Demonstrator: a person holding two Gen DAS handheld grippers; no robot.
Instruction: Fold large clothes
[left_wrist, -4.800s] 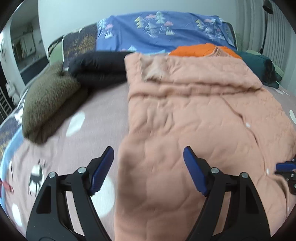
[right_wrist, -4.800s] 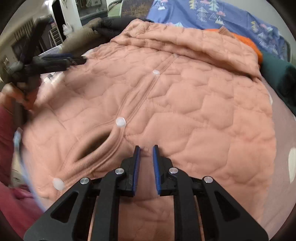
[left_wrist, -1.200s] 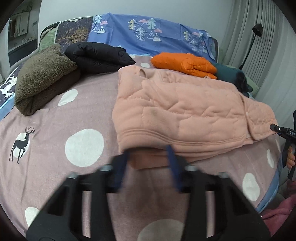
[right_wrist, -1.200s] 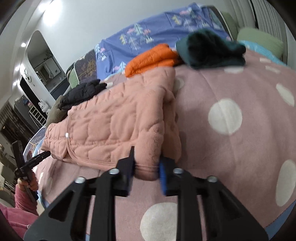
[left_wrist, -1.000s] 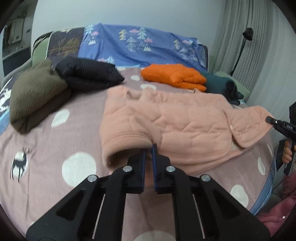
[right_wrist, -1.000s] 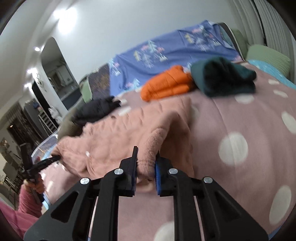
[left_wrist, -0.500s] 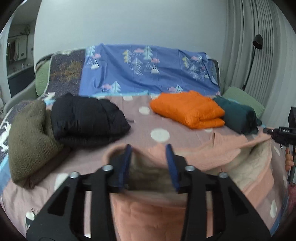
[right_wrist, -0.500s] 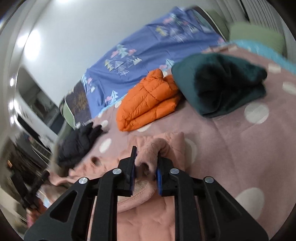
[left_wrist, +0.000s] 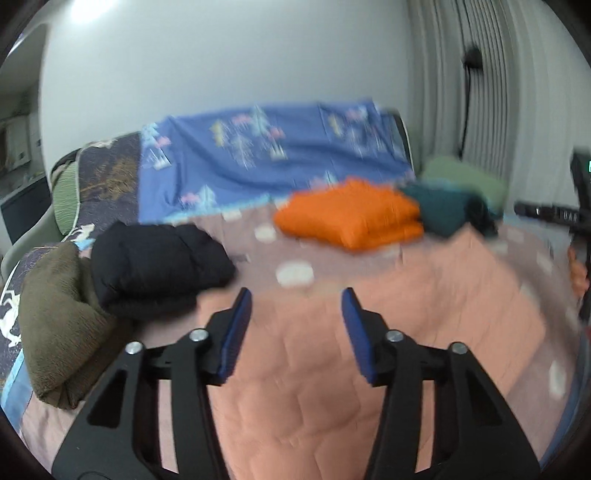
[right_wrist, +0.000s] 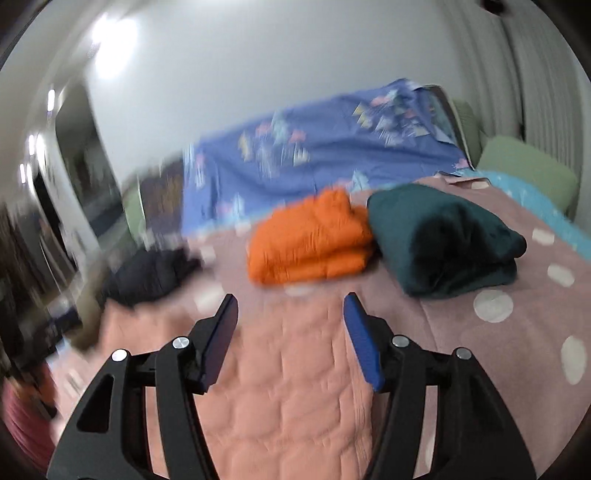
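Your peach jacket (left_wrist: 388, 332) is matt quilted cloth; the orange jacket (right_wrist: 310, 240) is puffy cloth, the olive one (left_wrist: 55, 325) coarse and nubbly. The left gripper (left_wrist: 293, 325) is matt black plastic.

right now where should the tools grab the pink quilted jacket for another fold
Probably the far edge of the pink quilted jacket, nearest the orange folded jacket, one corner per tool. It lies flat on the bed, so come in low from the near side. The left tool and right tool hang open above it, holding nothing.
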